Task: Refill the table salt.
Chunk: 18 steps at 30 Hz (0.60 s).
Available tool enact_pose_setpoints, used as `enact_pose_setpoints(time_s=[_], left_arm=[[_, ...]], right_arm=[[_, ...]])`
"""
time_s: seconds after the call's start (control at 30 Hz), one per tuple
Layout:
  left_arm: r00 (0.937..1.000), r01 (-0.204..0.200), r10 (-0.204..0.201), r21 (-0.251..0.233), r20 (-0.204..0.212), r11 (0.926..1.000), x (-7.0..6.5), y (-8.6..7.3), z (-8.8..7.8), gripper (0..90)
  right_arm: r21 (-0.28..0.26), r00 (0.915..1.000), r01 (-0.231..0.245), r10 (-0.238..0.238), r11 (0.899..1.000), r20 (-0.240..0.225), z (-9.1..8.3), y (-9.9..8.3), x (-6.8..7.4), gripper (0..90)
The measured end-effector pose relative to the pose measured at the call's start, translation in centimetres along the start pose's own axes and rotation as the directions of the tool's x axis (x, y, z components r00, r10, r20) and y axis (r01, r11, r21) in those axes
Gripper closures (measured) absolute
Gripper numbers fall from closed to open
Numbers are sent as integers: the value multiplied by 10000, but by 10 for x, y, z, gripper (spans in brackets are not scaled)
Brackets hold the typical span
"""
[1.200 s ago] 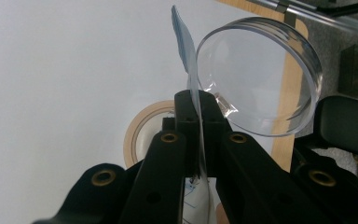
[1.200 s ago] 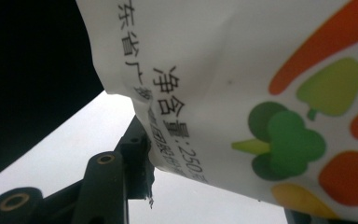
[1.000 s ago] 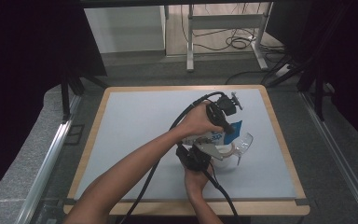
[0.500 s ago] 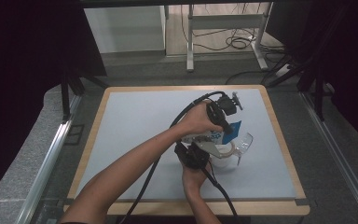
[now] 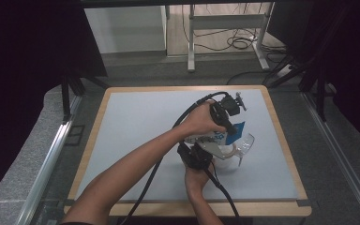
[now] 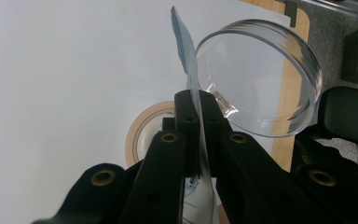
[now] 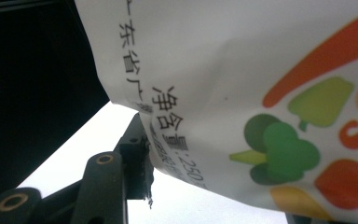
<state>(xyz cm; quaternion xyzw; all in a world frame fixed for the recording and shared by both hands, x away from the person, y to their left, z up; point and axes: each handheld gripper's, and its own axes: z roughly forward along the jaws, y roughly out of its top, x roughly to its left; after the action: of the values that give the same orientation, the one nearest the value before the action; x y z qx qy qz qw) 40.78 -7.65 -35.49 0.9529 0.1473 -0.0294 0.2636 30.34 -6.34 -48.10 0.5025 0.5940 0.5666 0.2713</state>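
Printed vegetables and Chinese characters with "250" cover the glossy white plastic food pouch [image 7: 261, 93] in the right gripper view, where the right gripper [image 7: 142, 163] clasps its side. Seen edge-on, the left gripper [image 6: 198, 121] pinches its thin top above a round clear plastic dish [image 6: 261, 79] and a beige tape roll [image 6: 142, 130] on the white table [image 5: 136, 131].

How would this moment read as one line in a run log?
left hand-held gripper: shut on bag edge | right hand-held gripper: on printed bag, grip unclear | clear round dish: beside bag | tape roll: on table
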Motion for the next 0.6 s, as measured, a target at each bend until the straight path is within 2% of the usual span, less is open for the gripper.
enact_pose_setpoints(time_s=[0.6], left_arm=[[10000, 51, -50, -98, 17, 9999, 1, -2, 0, 900]], right_arm=[[54, 9999, 166, -166, 9998, -3, 0, -1, 0, 503]])
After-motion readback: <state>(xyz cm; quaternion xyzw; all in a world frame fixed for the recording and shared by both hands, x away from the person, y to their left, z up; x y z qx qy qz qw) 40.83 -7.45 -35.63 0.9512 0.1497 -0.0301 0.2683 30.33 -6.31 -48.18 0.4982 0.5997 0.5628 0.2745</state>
